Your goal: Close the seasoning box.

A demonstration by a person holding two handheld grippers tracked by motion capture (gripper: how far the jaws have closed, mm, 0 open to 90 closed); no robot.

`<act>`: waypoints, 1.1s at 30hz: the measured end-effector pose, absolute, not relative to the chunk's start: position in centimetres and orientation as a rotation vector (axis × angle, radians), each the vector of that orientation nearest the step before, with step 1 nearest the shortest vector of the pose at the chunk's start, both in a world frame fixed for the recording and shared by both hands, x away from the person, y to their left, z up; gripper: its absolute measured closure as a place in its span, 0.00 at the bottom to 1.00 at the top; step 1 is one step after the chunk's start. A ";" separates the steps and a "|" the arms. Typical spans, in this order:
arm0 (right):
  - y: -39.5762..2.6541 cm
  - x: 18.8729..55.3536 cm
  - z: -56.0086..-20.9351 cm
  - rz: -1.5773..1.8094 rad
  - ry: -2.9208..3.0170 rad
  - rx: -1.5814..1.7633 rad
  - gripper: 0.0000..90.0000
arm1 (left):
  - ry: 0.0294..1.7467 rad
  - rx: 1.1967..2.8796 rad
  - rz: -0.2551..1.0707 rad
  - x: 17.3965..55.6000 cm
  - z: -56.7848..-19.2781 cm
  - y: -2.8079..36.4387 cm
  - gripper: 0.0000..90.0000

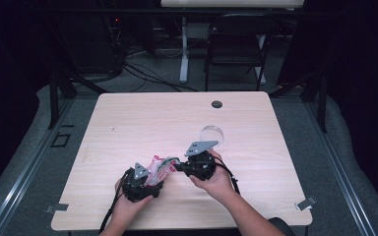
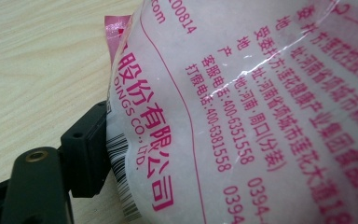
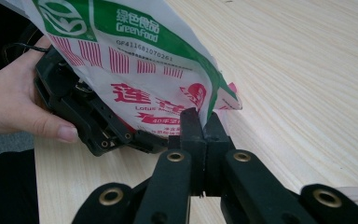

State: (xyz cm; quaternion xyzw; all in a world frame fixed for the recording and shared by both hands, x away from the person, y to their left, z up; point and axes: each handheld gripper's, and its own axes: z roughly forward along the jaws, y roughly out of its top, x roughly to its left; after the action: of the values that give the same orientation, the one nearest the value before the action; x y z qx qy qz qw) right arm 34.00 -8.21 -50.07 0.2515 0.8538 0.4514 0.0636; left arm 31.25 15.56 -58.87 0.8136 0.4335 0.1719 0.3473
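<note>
Bag (image 1: 158,167) pinched at corner by right gripper (image 3: 204,122), pressed by left gripper (image 1: 150,184); thin film liable to tear if pulled apart.

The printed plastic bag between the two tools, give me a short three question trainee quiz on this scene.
1. True or false: the right tool is shut on an edge of the bag.
2. Which colour is the band with "GreenFood" on the bag: A green, B blue, C black?
3. What clear round thing lies on the table beyond the right tool?

Key: 1 true. 2 A. 3 a clear round lid or dish; which of the two is hard to tell.
</note>
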 end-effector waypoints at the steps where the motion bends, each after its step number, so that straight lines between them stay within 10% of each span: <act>1: -8.2 34.0 -50.1 1.364 2.579 0.759 1.00 | 1.125 2.110 0.447 31.3 -58.9 15.5 0.24; 16: -8.0 33.9 -50.2 1.353 2.578 0.761 1.00 | 1.135 2.123 0.440 31.9 -58.9 15.2 0.15; 33: -8.1 34.0 -50.0 1.371 2.570 0.759 1.00 | 1.130 2.086 0.505 31.7 -58.8 15.4 0.48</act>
State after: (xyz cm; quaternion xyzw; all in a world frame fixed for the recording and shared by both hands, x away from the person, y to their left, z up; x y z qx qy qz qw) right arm 34.02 -8.11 -49.98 0.2517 0.8520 0.4543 0.0656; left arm 31.65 15.44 -58.77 0.8053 0.4365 0.1951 0.3505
